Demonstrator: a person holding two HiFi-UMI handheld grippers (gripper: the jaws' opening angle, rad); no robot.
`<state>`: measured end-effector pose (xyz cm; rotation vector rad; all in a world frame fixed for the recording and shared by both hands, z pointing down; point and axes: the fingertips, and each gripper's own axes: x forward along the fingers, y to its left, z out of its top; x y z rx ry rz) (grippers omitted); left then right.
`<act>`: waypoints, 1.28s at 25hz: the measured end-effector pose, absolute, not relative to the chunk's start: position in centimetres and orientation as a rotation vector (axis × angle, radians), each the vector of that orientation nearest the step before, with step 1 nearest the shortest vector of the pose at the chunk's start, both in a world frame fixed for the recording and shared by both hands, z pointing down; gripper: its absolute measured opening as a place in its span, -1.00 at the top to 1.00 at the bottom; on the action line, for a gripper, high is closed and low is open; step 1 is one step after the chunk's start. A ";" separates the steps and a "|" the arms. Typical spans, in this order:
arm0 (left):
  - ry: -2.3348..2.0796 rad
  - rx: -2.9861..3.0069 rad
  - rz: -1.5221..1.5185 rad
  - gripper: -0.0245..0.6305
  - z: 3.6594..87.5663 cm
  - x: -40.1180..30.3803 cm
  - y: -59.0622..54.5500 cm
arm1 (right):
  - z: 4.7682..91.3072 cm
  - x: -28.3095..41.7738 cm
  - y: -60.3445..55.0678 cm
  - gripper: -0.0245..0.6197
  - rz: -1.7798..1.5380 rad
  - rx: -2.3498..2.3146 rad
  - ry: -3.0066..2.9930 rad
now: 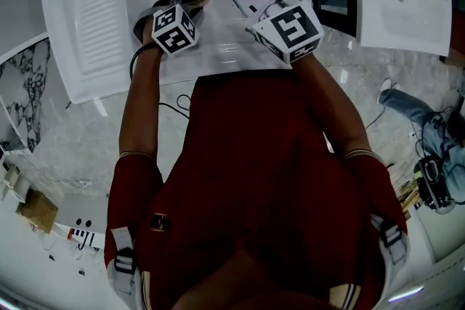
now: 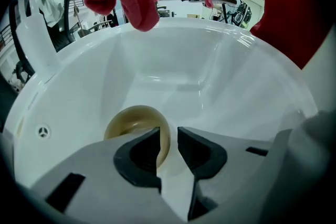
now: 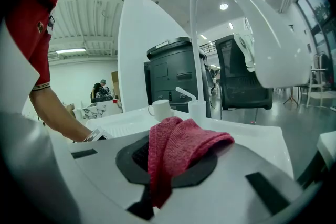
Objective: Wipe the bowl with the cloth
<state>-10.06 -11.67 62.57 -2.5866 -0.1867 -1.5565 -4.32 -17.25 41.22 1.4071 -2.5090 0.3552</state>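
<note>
Here, the left hand-held gripper (image 2: 168, 145) has its jaws drawn nearly together on the near rim of the small tan bowl (image 2: 137, 124), and the rim is nipped between the dark pads. The bowl sits low in the white sink basin (image 2: 210, 81). It appears at the lower centre of the left gripper view and near the top centre of the head view.

The right hand-held gripper (image 3: 169, 165) is clamped on the red cloth (image 3: 181, 147), which bunches over the jaws and droops between them. In the left gripper view the cloth hangs at the upper left, above the bowl and apart from it. In the head view it lies just right of the bowl.

Both forearms reach forward from red sleeves. The left runs almost straight up the frame and the right slants inward, so the two marker cubes sit side by side over the basin.

A white curved faucet (image 3: 252, 18) arches across the upper right of the right gripper view. A white mug (image 3: 159, 109) stands on the drainboard behind the cloth.
</note>
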 end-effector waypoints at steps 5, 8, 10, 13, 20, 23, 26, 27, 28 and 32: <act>-0.178 -2.549 -1.583 0.66 63.2 -10.1 -11.9 | 41.2 -4.2 -17.1 0.84 0.365 1.408 -2.506; -0.186 -2.533 -1.604 0.66 63.6 -10.1 -11.8 | 41.1 -4.1 -17.1 0.84 0.359 1.413 -2.506; -0.194 -2.527 -1.616 0.66 64.0 -10.1 -11.7 | 41.0 -3.9 -17.1 0.84 0.358 1.419 -2.508; -0.185 -2.517 -1.627 0.66 64.2 -10.2 -11.8 | 41.0 -3.7 -17.1 0.84 0.357 1.421 -2.505; -0.147 -2.524 -1.633 0.78 64.6 -10.1 -12.2 | 41.3 -3.8 -16.8 0.84 0.379 1.406 -2.503; -0.127 -2.529 -1.628 0.81 64.5 -9.9 -12.3 | 41.5 -3.6 -16.4 0.84 0.391 1.382 -2.493; -0.098 -2.544 -1.613 0.82 64.2 -9.7 -12.5 | 41.3 -3.4 -16.4 0.84 0.383 1.387 -2.500; -0.086 -2.550 -1.605 0.83 64.0 -9.8 -12.6 | 41.2 -3.5 -16.4 0.84 0.378 1.392 -2.506; -0.073 -2.559 -1.595 0.83 63.9 -9.8 -12.7 | 41.2 -3.6 -16.5 0.84 0.376 1.393 -2.509; -0.005 -2.604 -1.548 0.85 62.7 -9.3 -13.2 | 40.9 -3.4 -16.2 0.84 0.368 1.379 -2.522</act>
